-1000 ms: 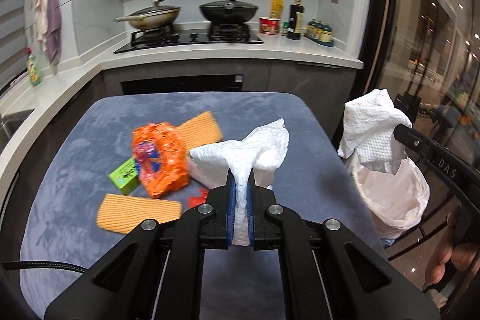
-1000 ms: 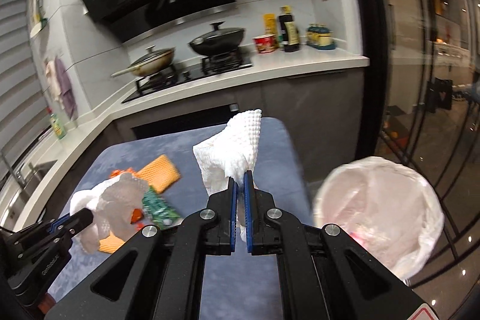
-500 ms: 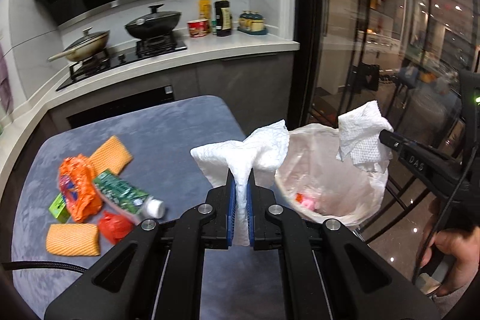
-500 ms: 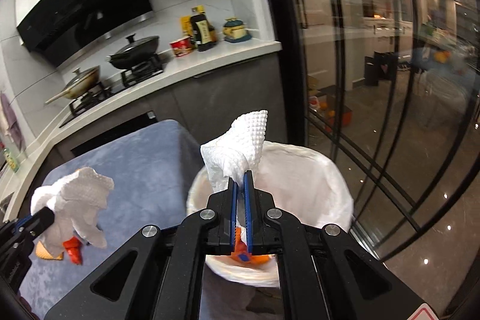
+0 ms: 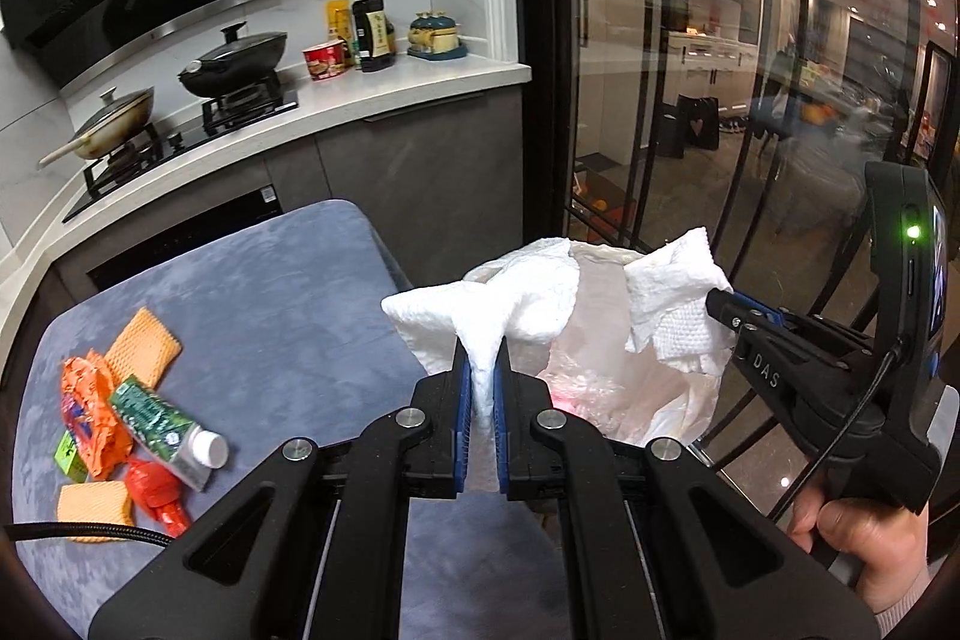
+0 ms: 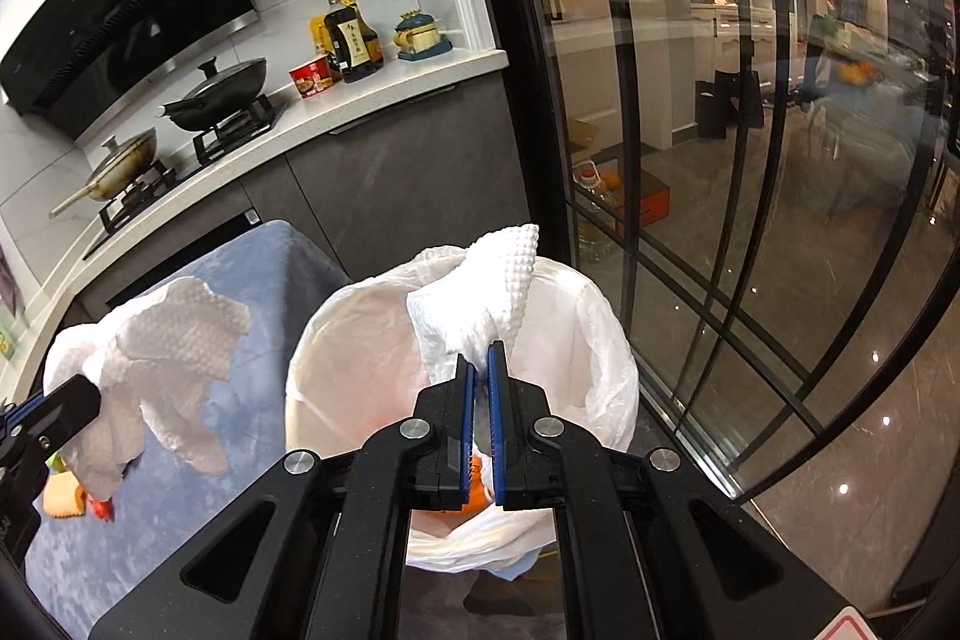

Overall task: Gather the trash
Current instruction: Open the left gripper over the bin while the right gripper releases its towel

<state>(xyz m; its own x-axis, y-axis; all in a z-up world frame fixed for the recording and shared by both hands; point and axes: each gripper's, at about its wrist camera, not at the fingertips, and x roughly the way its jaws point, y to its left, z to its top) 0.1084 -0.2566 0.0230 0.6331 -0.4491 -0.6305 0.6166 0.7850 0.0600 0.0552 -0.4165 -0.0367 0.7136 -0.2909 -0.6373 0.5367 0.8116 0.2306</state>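
My left gripper [image 5: 482, 349] is shut on a crumpled white paper towel [image 5: 516, 298], held at the near rim of the trash bin lined with a white bag [image 5: 636, 400]. My right gripper [image 6: 480, 355] is shut on a dimpled white paper towel [image 6: 504, 280] directly over the bin's bag [image 6: 600, 340]. In the left wrist view the right gripper [image 5: 720, 303] and its towel [image 5: 672, 304] hang over the bin's far side. More trash lies on the blue-grey table [image 5: 270, 304]: an orange wrapper [image 5: 90, 400], a green tube [image 5: 156, 424], a red scrap [image 5: 153, 490] and orange pads [image 5: 141, 346].
Glass doors with black frames [image 6: 690, 160] stand right behind the bin. A counter with a stove and two pans [image 5: 234, 64], bottles and a cup lies beyond the table. A person's hand [image 5: 864, 538] grips the right gripper's handle. A black cable [image 5: 72, 532] crosses the table's near left.
Both grippers have swung right, from over the table to the bin, each still pinching its paper towel. The right one now hangs over the bag's opening.
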